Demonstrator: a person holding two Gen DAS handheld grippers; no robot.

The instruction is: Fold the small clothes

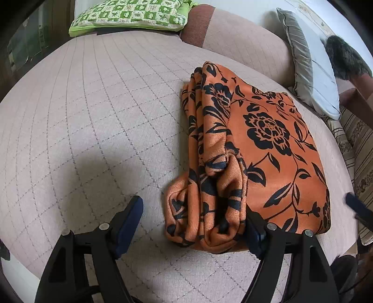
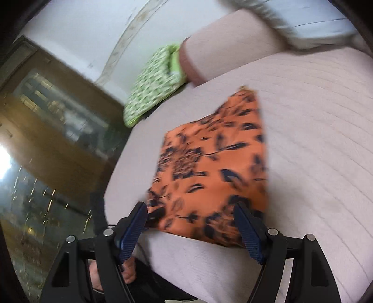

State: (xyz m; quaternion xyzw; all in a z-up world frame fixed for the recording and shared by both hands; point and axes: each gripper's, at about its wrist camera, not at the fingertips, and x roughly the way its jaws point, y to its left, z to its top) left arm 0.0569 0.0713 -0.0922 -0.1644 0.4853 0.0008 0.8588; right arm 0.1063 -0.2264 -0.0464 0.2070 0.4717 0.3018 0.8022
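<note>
Already folded, the orange cloth (image 1: 268,144) lies on the pink quilted bed (image 1: 93,116), near a green pillow (image 1: 130,14). Left gripper (image 1: 193,223) hovers with fingers (image 1: 130,219) wide, its right one touching the cloth's bunched edge. Right gripper (image 2: 191,230), blurred, stands wide at the near edge.

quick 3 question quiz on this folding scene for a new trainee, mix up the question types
1. True or false: the left gripper is clamped on the orange floral garment.
2. The green patterned cushion lies: A) on the garment B) at the far end of the quilted cover C) between the right gripper's fingers.
3. Fill in: the garment lies ____ into layers.

Key: 1 false, both grippers are open. 2 B. 3 folded.
</note>
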